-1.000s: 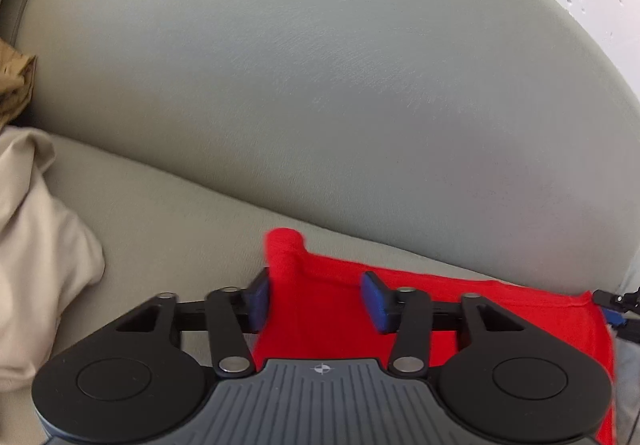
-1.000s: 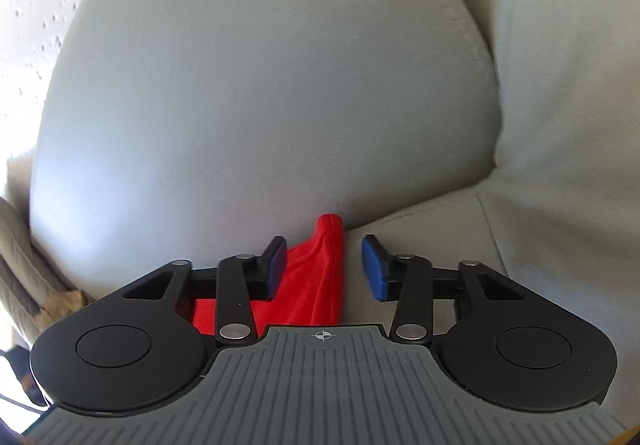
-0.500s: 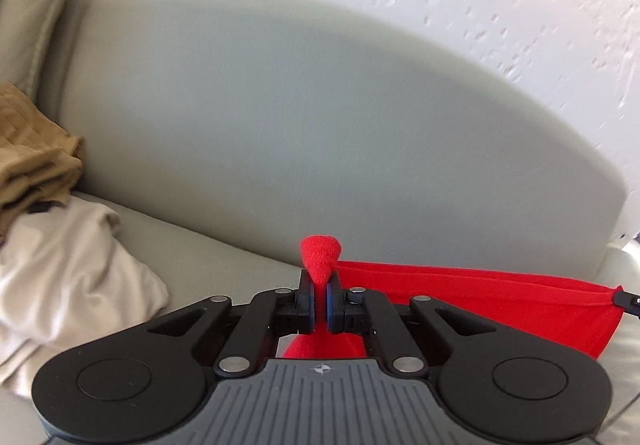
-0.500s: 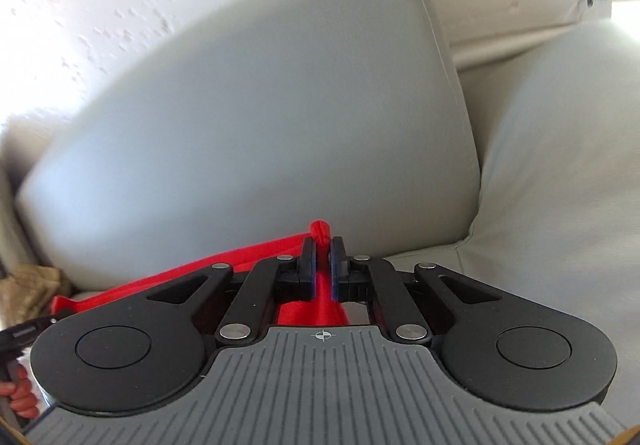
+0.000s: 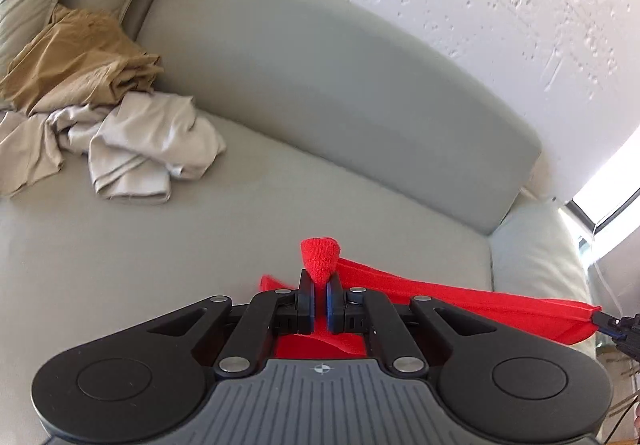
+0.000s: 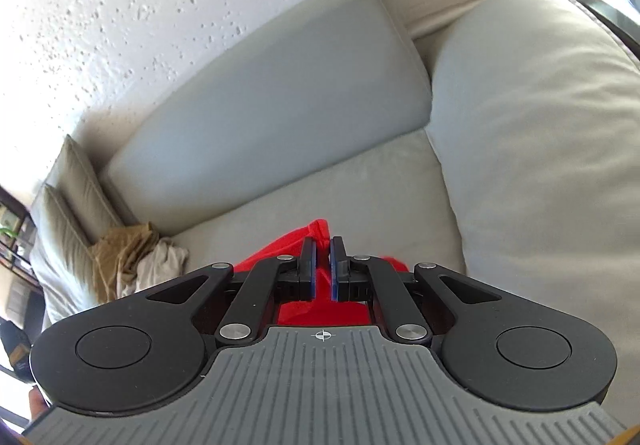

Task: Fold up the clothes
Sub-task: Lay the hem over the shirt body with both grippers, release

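Red garment (image 5: pixel 460 299) stretched between both grippers — left gripper (image 5: pixel 319 287) and right gripper (image 6: pixel 323 245) each clamped on a corner; beige clothes (image 5: pixel 132 149) lay at ten o'clock on the sofa (image 5: pixel 120 245).

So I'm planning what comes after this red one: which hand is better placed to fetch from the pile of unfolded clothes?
Left, probably: the pile lies on the left gripper's side; the right gripper sees it farther off. Both still clamp the red garment.

The left gripper (image 5: pixel 319 282) points obliquely downward, jaws clamped on red cloth (image 5: pixel 460 305). The right gripper (image 6: pixel 323 245) is pitched likewise, jaws clamped on the same cloth.
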`<state>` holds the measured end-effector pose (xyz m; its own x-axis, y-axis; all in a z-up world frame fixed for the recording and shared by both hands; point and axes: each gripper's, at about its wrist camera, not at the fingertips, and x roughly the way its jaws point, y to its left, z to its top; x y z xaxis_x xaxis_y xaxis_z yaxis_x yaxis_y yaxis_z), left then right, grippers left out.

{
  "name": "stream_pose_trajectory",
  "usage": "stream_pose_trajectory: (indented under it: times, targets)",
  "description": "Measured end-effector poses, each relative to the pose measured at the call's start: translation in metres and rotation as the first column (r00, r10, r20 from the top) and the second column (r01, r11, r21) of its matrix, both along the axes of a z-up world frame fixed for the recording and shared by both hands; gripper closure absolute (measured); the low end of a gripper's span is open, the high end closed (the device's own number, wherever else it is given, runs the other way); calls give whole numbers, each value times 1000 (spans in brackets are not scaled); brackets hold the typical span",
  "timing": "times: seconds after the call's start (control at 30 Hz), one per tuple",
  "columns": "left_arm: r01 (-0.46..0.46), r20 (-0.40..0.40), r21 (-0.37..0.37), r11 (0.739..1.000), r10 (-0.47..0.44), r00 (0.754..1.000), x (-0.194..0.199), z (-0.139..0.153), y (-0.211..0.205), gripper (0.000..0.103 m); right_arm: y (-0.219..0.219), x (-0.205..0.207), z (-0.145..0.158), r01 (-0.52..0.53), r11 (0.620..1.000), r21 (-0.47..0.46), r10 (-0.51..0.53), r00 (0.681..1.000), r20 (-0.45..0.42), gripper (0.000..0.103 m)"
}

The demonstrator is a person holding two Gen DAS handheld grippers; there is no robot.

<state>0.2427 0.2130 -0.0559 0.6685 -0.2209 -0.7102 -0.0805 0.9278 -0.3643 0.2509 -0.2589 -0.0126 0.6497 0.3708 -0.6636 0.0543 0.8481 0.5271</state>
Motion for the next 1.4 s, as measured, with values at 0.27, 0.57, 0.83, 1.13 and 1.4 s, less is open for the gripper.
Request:
stream_pose_trajectory:
  times: [0.27,0.57,0.83,1.13,1.4]
  targets:
    - [-42,-46,72,997,45,998,-75,-53,-18,99,-26,-67,-107,93,994,56,-81,980,-183,97]
    - [-32,-74,54,998,36,997,-112,-57,-12,99,-38,-113,-111,148,986,77,-137,982,-130,97]
    - [7,-167,236,972,33,985,-140,-58,-35,71,-24,-121,-118,34,996,-78,-52,967,-251,77]
    - [29,30,250,968,-37,999,-160,-10,-77,65,-7,-130,-70,-87,987,-133,71,990,-120,50]
    - [119,-84,363,924,-95,992,-100,-61,-127,63,47,-50,-109,-224,953,-206,151,936,-317,49]
